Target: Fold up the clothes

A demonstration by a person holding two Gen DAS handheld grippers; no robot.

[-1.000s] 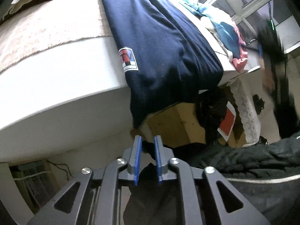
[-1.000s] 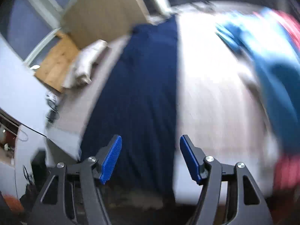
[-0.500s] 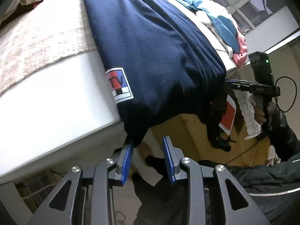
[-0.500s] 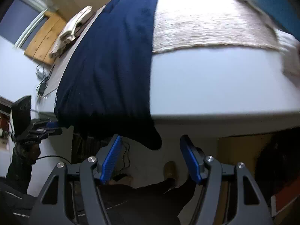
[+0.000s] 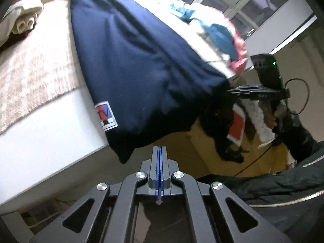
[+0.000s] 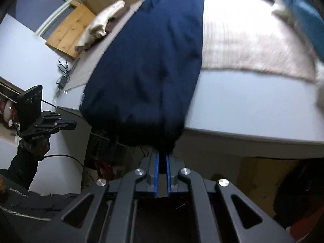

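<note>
A navy garment [image 5: 131, 70] with a red, white and blue patch [image 5: 106, 115] lies along the white table [image 5: 50, 141], its hem hanging over the front edge. My left gripper [image 5: 160, 148] is shut just under that hem; no cloth shows between its pads. Seen from the right wrist, my left gripper [image 6: 74, 124] sits beside the hem's left corner. My right gripper [image 6: 162, 154] is closing, with dark cloth from the navy garment [image 6: 154, 60] pinched between its pads. From the left wrist, my right gripper [image 5: 229, 90] has the far hem corner drawn toward it.
A beige mat [image 5: 30, 70] covers the table under the garment. Loose teal, white and pink clothes [image 5: 220, 36] are piled at the far right. Rolled cream cloth [image 5: 22, 18] lies at the back left. Below the table are a wooden box [image 5: 182, 151] and dark hanging cloth. Cables [image 6: 62, 77] lie near the left edge.
My left gripper opened a little, rose to the hem and shut. My right gripper came down to the table's front edge and closed from wide open onto the hem corner.
</note>
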